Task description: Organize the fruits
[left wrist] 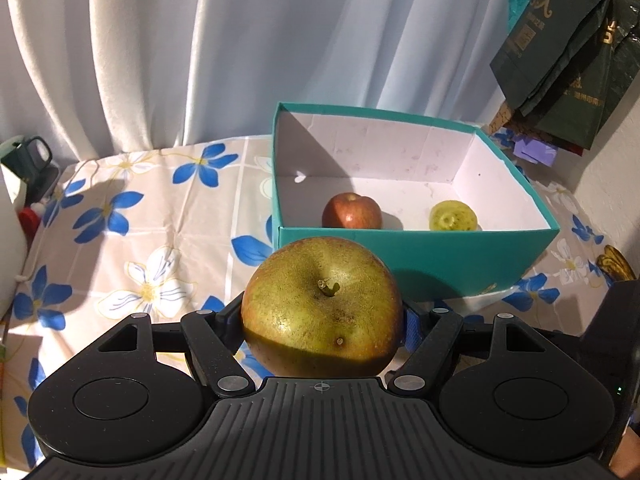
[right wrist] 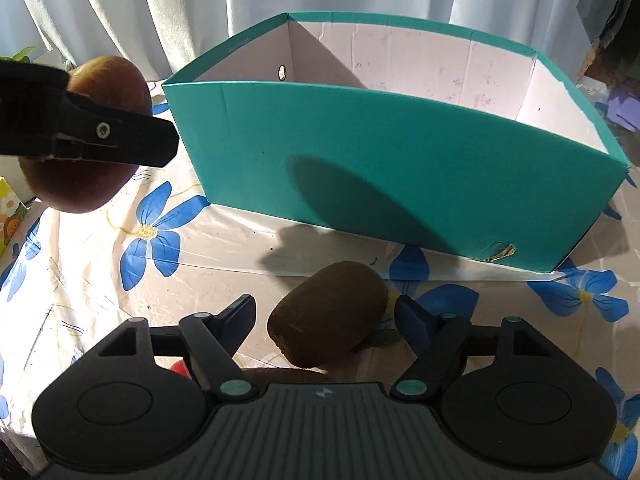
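My left gripper [left wrist: 322, 314] is shut on a large green-brown apple [left wrist: 320, 304] and holds it above the table in front of the teal box [left wrist: 416, 256]. Inside the box lie a red apple [left wrist: 352, 212] and a yellow-green fruit [left wrist: 453, 216]. In the right wrist view the same held apple [right wrist: 108, 80] shows at the left, with a left finger [right wrist: 100, 132] across it. My right gripper [right wrist: 326, 312] is open, its fingers on either side of a brown kiwi [right wrist: 328, 314] lying on the floral tablecloth before the teal box [right wrist: 400, 168].
A white curtain [left wrist: 200, 40] hangs behind the table. Dark paper bags [left wrist: 568, 56] hang at the right. A green mug [left wrist: 32, 156] and a white container [left wrist: 10, 248] stand at the left edge. A small red thing [right wrist: 179, 368] peeks out beneath my right gripper.
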A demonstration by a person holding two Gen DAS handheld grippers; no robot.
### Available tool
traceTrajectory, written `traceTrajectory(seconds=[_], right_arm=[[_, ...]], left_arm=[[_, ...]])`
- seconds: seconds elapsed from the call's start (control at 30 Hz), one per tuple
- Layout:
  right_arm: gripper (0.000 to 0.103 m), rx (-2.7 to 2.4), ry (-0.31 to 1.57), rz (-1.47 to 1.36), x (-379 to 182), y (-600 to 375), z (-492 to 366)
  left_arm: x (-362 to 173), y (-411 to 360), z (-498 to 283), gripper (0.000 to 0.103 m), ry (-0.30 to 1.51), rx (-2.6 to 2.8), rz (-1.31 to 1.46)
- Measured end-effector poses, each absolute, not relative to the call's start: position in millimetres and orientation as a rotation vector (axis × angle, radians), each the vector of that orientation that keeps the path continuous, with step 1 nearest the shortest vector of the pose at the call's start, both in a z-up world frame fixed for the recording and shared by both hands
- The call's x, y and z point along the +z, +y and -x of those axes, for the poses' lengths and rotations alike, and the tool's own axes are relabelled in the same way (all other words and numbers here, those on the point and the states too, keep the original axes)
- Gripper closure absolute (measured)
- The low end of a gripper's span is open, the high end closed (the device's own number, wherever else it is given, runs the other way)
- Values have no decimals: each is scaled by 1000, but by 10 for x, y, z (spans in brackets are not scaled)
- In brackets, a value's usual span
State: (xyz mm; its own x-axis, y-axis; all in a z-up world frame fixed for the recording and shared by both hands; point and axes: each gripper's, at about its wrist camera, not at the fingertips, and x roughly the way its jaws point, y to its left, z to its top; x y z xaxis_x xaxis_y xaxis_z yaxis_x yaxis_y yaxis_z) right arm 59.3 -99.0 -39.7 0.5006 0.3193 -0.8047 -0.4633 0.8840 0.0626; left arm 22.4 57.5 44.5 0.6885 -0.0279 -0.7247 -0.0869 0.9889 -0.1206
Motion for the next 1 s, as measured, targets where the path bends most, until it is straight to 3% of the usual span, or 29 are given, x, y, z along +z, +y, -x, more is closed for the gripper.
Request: traceTrajectory(seconds=[0.03, 0.1, 0.5, 1.0], right_arm=[[36, 469, 947, 161, -427, -983, -618], [39, 457, 944, 156, -453, -982, -644], [41, 416, 924, 162, -422, -1040, -637], [41, 251, 792, -47, 93, -1866, -456]], left_arm=[[444, 579, -230, 26, 812, 32, 150], [437, 591, -241, 26, 815, 29, 153], [445, 548, -292, 26, 824, 6, 137], [768, 219, -523, 26, 789, -4, 35]])
